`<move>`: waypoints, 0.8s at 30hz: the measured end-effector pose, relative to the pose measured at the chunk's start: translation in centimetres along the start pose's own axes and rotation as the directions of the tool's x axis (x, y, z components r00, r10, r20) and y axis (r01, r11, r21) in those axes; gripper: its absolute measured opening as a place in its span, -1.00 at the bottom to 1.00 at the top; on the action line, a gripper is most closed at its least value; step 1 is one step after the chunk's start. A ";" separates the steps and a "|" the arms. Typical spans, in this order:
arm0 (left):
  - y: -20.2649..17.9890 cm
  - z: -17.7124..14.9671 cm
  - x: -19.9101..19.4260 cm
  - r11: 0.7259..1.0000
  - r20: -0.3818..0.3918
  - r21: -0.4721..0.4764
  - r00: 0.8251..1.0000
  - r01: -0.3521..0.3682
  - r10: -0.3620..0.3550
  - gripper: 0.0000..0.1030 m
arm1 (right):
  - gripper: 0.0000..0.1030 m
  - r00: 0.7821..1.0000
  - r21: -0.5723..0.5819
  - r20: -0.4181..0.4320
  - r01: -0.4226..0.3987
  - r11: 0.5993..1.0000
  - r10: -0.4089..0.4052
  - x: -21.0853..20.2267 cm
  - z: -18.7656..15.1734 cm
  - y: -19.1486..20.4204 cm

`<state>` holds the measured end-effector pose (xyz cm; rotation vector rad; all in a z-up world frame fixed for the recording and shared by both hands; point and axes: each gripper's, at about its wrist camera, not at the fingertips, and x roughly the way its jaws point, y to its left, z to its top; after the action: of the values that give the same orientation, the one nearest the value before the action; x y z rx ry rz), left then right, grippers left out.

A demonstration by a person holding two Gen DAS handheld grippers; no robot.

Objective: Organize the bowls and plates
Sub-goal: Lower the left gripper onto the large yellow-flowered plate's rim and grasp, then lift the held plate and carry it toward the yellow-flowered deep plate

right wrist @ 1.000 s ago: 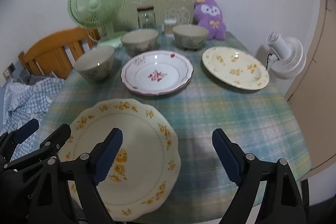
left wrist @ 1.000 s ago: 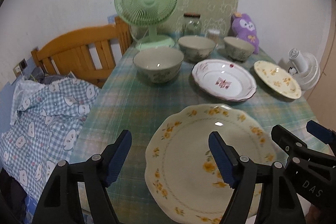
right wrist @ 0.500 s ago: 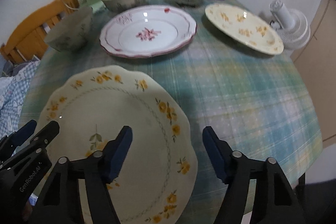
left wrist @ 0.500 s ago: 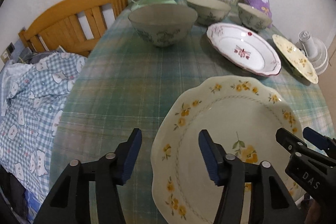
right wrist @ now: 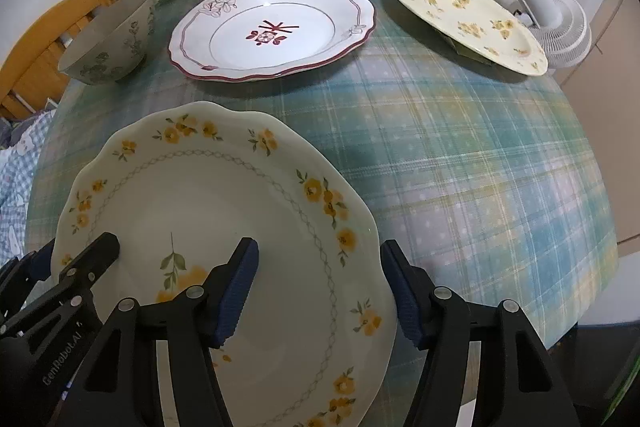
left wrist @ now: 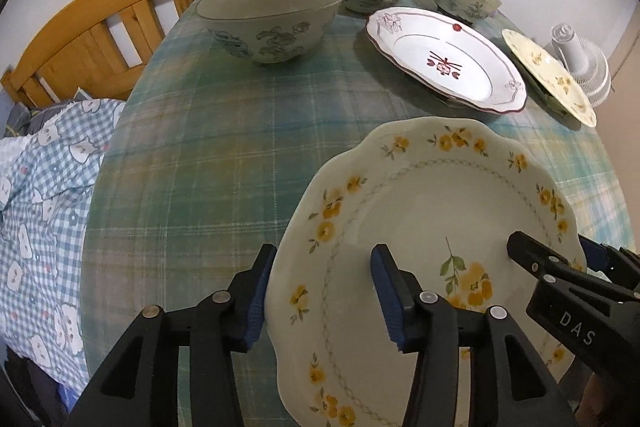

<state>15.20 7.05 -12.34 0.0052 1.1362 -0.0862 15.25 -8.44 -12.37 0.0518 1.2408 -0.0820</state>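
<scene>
Both claws spread wide, left claw (left wrist: 320,291) straddling the left rim of the yellow-flowered plate (left wrist: 432,227), right claw (right wrist: 318,287) straddling its right rim, plate at the near edge of the plaid table (right wrist: 460,147), red-trimmed plate (right wrist: 276,31) and bowls beyond.

A: What is different from a second ago?

B: Both grippers have come down and forward to the near plate (left wrist: 432,227). The left gripper (left wrist: 320,291) now straddles its rim at nine o'clock, one finger inside, one outside. The right gripper (right wrist: 320,287) straddles the rim at three o'clock.

A: And the jaws?

B: Each pair has narrowed but still stands apart.
</scene>
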 end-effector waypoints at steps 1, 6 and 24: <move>0.0 0.1 0.0 1.000 -0.003 -0.002 1.000 0.002 -0.002 -0.03 | 0.28 1.000 0.004 -0.005 0.001 1.000 -0.001 0.0 0.1 0.0; -0.2 0.4 0.1 1.000 -0.027 0.017 1.000 0.002 -0.002 -0.03 | 0.29 1.000 -0.005 -0.017 0.010 1.000 -0.010 -0.1 0.1 -0.1; -7.0 2.6 -1.3 0.999 0.026 0.006 0.999 -0.043 0.042 -0.04 | 0.28 0.999 -0.039 0.023 -0.047 0.998 0.048 -1.7 2.6 -7.5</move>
<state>16.46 0.03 -9.77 0.0342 1.1091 -0.0523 16.47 -16.08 -9.89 0.0464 1.2159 -0.0174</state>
